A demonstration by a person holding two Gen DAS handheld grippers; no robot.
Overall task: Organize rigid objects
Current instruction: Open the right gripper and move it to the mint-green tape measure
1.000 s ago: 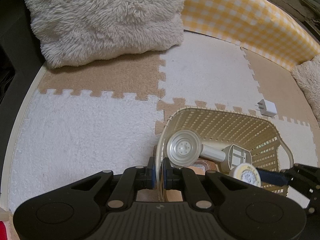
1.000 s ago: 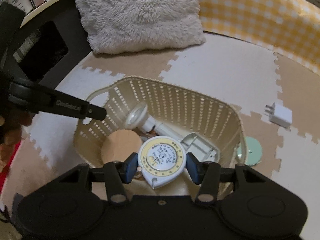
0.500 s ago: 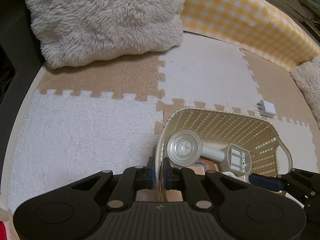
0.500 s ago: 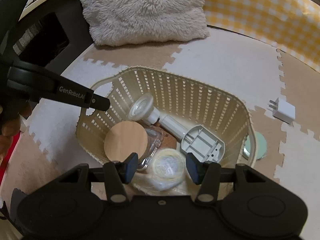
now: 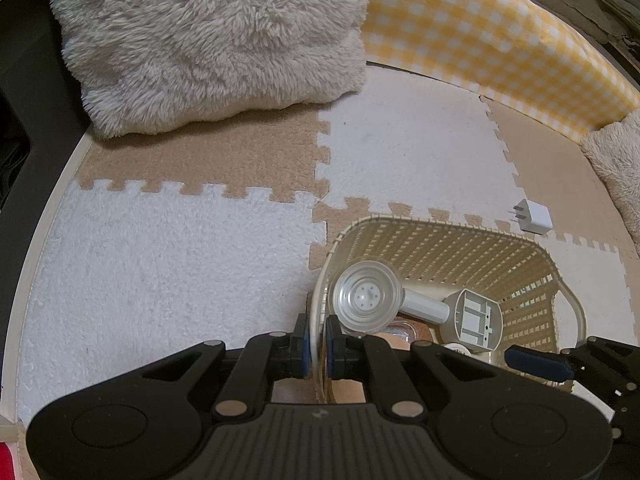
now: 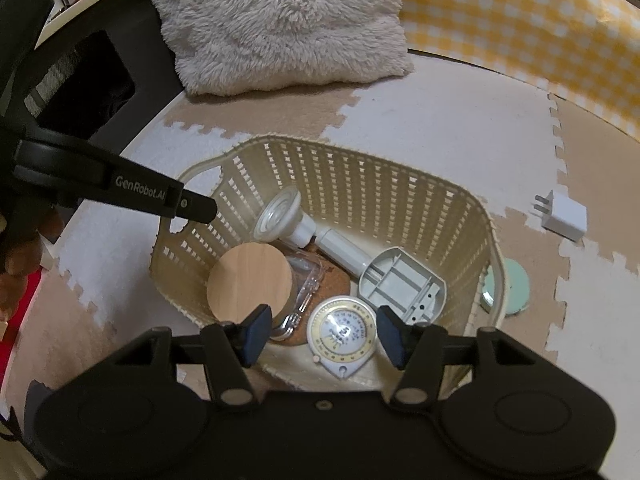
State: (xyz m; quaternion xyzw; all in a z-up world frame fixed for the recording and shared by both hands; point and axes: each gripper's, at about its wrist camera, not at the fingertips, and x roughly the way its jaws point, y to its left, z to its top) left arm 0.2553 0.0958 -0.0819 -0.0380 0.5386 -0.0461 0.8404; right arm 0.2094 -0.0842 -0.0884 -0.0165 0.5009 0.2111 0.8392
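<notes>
A cream slotted basket [image 6: 400, 184] stands on the foam mat. My left gripper [image 5: 318, 346] is shut on the basket's rim [image 5: 320, 320] at its left handle. My right gripper [image 6: 322, 334] is open and empty above the basket's near side. Below it inside the basket lies a round white tape measure [image 6: 342, 330]. Also inside are a white lamp with a grey base [image 6: 360, 256], a round wooden lid [image 6: 250, 282] and a clear case [image 6: 308, 276]. The lamp also shows in the left wrist view [image 5: 368, 294].
A white plug adapter [image 6: 564, 216] lies on the mat right of the basket. A pale green disc [image 6: 516, 286] lies against the basket's right side. A fluffy cushion [image 6: 280, 20] and a yellow checked bumper [image 6: 520, 28] border the mat at the back.
My right gripper opened and let go of the tape measure, which dropped into the basket. The right gripper then drew back a little. My left gripper stayed shut on the rim.
</notes>
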